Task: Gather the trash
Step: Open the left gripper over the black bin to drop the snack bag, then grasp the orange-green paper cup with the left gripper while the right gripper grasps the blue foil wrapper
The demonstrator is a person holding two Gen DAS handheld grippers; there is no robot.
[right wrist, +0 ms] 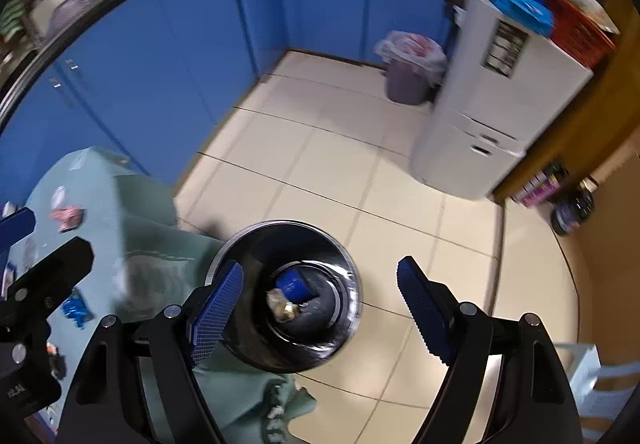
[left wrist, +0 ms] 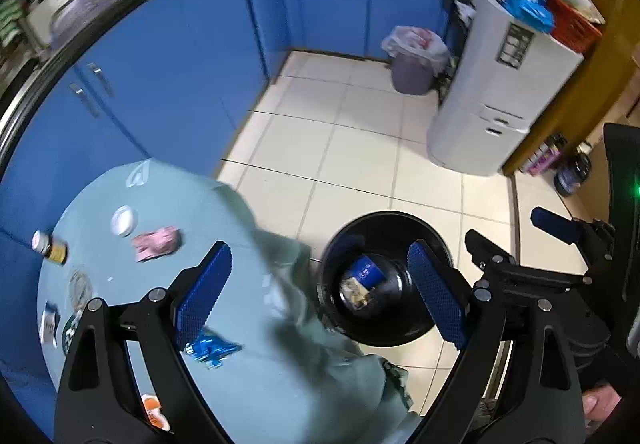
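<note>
Black round bin (right wrist: pixel 256 340) on the tiled floor (right wrist: pixel 328 172), directly below and between the spread fingers of the right gripper (right wrist: pixel 320 304); in the left wrist view same bin (left wrist: pixel 384 332) just under the right-hand finger of the left gripper (left wrist: pixel 320 296). Inside, at the bottom: blue cup-like piece (right wrist: pixel 293 284) and crumpled pale wrapper (right wrist: pixel 282 306), touching each other.

Left gripper wide open, nothing between the pads. Right gripper likewise wide open, empty.

Left of the bin, touching or overlapping its rim: round table under a pale green cloth (left wrist: pixel 248 372), cloth edge hanging down beside the bin. Remaining litter on the cloth, seen from the left gripper: blue foil wrapper (left wrist: pixel 212 350) just past the left finger's tip; pink crumpled wrapper (left wrist: pixel 156 242) ahead and left of that finger; white round lid (left wrist: pixel 122 220) just beyond the pink one; small bottle lying on its side (left wrist: pixel 50 246) farther left near the table edge; orange packet (left wrist: pixel 154 410) below the gripper body, partly hidden.

Farther ahead of both tools: blue cabinets (right wrist: pixel 168 44) along the wall, lilac lined waste bin (right wrist: pixel 406 70) in the corner, white fridge (right wrist: pixel 488 112) to the right of it, red crate (right wrist: pixel 576 32) on top of the fridge.
</note>
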